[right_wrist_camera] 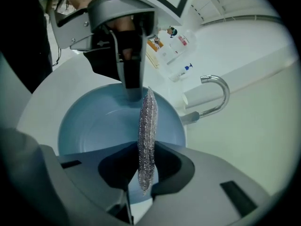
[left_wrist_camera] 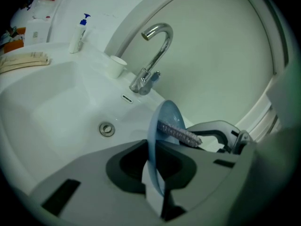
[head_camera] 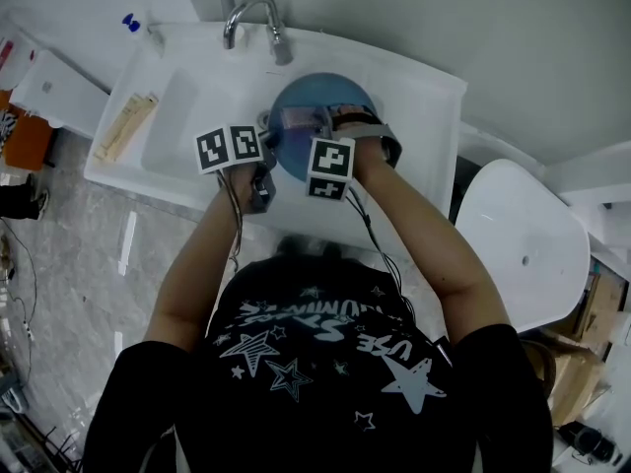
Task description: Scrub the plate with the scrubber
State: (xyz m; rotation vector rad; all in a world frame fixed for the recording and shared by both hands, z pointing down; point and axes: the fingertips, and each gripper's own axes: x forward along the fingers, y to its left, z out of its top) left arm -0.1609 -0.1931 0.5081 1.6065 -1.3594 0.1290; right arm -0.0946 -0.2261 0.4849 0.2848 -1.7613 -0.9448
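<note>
A blue plate is held tilted over the white sink. My left gripper is shut on the plate's rim, which shows edge-on between its jaws. In the right gripper view the plate's hollow face is turned toward me, with the left gripper clamped at its far rim. My right gripper is shut on a silvery mesh scrubber, which lies against the plate's face. From the left gripper view the scrubber touches the plate near its top.
A chrome faucet arches over the sink's back, close behind the plate. The drain lies below. A white cup and a pump bottle stand on the ledge. A beige packet lies at the sink's left.
</note>
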